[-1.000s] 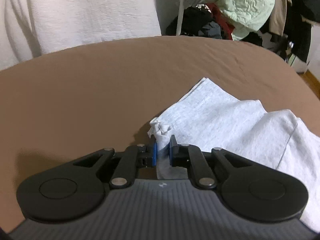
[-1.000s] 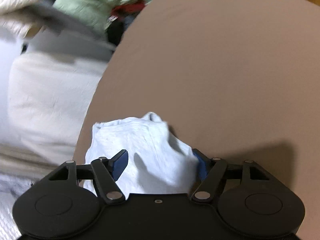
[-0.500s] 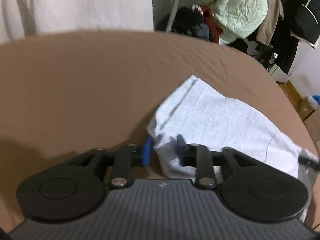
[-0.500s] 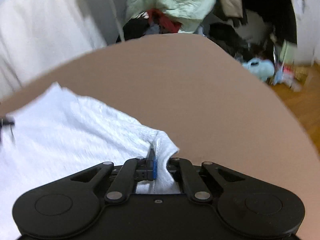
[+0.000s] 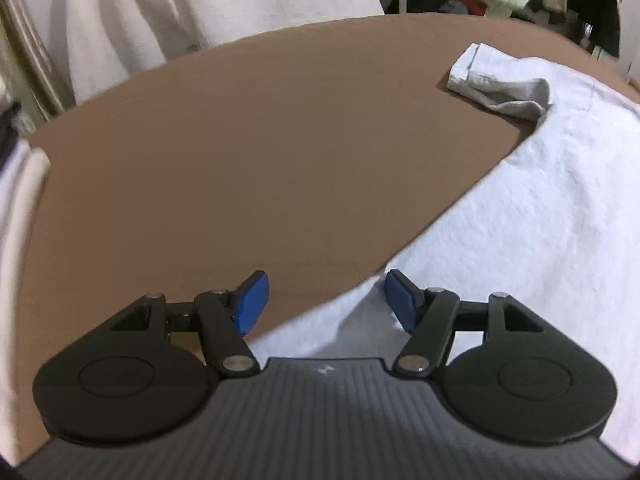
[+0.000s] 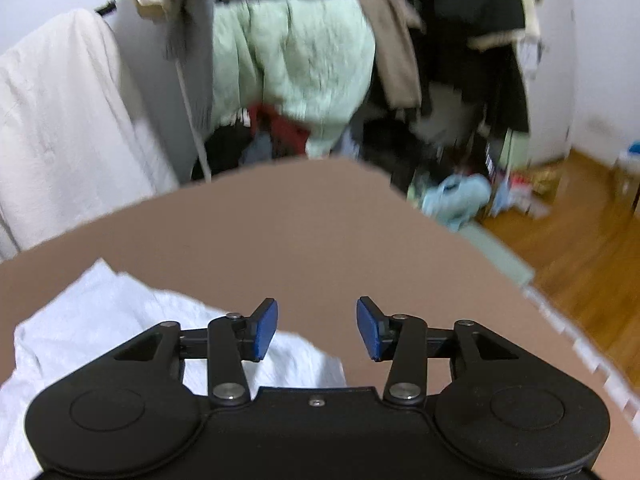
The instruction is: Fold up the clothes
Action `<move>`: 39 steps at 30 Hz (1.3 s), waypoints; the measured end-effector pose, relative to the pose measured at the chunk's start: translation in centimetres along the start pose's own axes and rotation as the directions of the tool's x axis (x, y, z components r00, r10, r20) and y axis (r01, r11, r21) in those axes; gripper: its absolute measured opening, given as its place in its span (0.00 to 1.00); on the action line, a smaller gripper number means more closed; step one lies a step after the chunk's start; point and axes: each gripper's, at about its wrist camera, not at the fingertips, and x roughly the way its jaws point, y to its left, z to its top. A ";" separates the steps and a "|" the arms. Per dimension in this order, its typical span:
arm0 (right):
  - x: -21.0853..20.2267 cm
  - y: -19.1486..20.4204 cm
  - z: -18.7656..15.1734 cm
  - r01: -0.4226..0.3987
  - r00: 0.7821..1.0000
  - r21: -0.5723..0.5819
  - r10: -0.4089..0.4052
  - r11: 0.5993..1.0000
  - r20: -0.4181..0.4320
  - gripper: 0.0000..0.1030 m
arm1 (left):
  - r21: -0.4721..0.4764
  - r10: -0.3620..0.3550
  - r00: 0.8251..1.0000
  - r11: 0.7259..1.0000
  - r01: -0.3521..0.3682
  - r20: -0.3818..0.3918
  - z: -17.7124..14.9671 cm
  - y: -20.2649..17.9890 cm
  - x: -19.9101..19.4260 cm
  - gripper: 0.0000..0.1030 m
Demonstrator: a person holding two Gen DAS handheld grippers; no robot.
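Note:
A white-grey garment (image 5: 540, 208) lies spread on the brown surface (image 5: 260, 152), with a folded sleeve (image 5: 500, 84) at its far edge. My left gripper (image 5: 324, 300) hovers over the garment's near edge; its jaws are opening and the blue pads (image 5: 252, 296) press on nothing. In the right wrist view the same garment (image 6: 100, 320) lies at the lower left. My right gripper (image 6: 316, 328) is raised above the garment's corner, jaws opening, with no cloth between them.
A white cover (image 5: 200, 12) hangs behind the brown surface. Hanging clothes, among them a pale green jacket (image 6: 296, 72), and a dark pile fill the rack (image 6: 440, 60) behind. Wooden floor (image 6: 580, 232) with scattered items lies to the right, past the surface's edge.
Both grippers let go of the garment and their jaws spread. The left one slid sideways toward the garment's near edge. The right one rose and turned toward the clothes rack.

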 end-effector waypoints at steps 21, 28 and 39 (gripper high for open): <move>7.6 6.4 2.9 -0.353 0.915 0.050 0.356 0.934 -0.192 0.53 | -0.282 -0.104 0.991 0.952 0.122 0.079 5.1 -0.2 0.0 0.24; 11.0 6.7 3.6 -0.394 0.881 0.114 0.410 0.912 -0.235 0.54 | -0.421 -0.335 0.942 0.850 0.316 0.031 15.4 -5.6 10.2 0.43; 12.8 5.2 0.0 -0.512 0.590 0.600 0.759 0.615 -0.275 0.65 | -0.262 -0.228 0.974 0.940 0.219 -0.008 21.2 -11.1 19.9 0.18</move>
